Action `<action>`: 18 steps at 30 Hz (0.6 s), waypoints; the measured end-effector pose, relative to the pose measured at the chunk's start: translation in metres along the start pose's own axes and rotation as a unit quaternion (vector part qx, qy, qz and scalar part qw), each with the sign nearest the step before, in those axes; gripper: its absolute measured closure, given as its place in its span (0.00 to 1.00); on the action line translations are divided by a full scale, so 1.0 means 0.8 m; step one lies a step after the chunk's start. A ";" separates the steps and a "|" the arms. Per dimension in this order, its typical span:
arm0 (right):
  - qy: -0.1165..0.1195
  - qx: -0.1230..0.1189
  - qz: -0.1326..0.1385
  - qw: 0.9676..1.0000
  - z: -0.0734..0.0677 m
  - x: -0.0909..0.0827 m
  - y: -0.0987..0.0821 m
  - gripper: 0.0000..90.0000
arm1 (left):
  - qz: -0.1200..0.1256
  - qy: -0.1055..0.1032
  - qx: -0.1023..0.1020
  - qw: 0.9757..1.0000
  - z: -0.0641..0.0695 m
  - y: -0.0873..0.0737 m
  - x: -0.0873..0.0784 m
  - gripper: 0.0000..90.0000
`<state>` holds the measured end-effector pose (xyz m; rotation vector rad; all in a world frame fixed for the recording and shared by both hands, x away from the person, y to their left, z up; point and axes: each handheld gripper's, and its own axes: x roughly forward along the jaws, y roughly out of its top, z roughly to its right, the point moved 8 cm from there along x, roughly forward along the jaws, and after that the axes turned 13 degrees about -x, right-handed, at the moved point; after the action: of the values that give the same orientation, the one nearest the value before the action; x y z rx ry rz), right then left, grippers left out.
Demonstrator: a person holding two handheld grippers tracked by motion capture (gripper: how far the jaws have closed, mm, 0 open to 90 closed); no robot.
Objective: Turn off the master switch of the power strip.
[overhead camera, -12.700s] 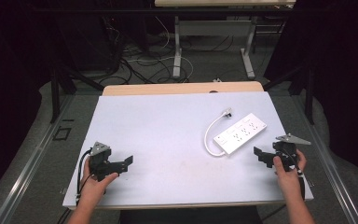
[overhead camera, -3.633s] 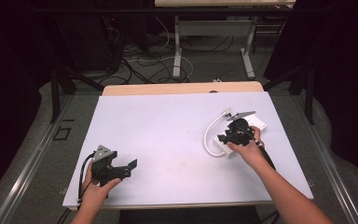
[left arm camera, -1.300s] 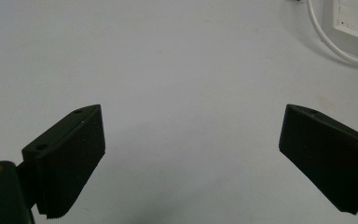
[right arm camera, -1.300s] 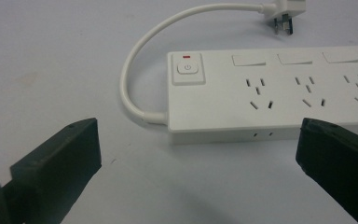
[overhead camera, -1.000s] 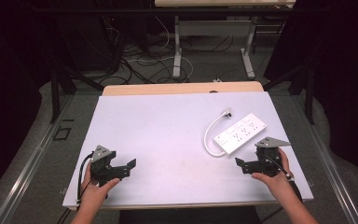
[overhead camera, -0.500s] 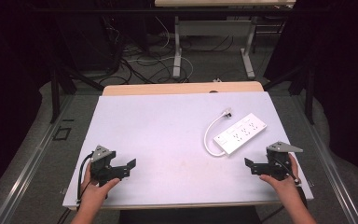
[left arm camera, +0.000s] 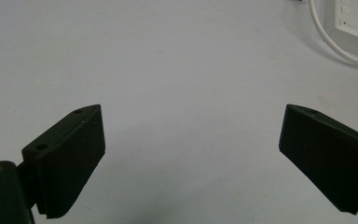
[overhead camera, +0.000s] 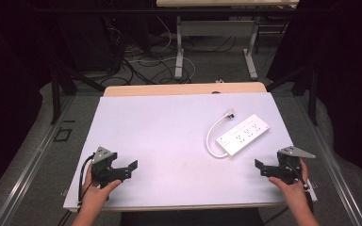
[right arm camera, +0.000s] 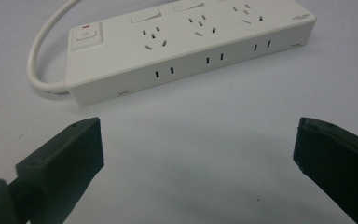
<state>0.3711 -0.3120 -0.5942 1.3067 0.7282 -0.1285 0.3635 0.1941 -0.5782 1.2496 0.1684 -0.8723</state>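
Two pairs of tongs sit low over my bench [overhead camera: 169, 127], and both are spread wide with nothing between their jaws. My left tongs [overhead camera: 122, 169] rest near the front left corner, held in my left hand [overhead camera: 96, 195]; in the left gripper view the jaws stand far apart over bare pale surface. My right tongs [overhead camera: 264, 167] are near the front right edge in my right hand [overhead camera: 292, 188], pointing inward across the bench. Just beyond them lies the power strip [overhead camera: 242, 135], a long white block set at a slant on the right half of the bench, near the tongs but apart from them. In the right gripper view I see the power strip [right arm camera: 186, 46] close ahead of the open jaws: a square push switch with a small red mark above it at one end, three socket groups along the top, and paired slots along the side face. Its white cable [overhead camera: 214, 136] leaves the switch end, curves round in a loop and ends in a plug [overhead camera: 229, 113] lying flat on the bench beside the strip.
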 end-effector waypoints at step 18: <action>-0.006 0.042 -0.005 0.999 0.015 0.001 -0.022 0.02 | 0.001 0.000 -0.002 1.000 0.000 0.000 -0.001 0.08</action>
<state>0.3679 -0.3277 -0.6082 1.3820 0.7259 -0.1756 0.3631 0.1945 -0.5778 1.2449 0.1687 -0.8710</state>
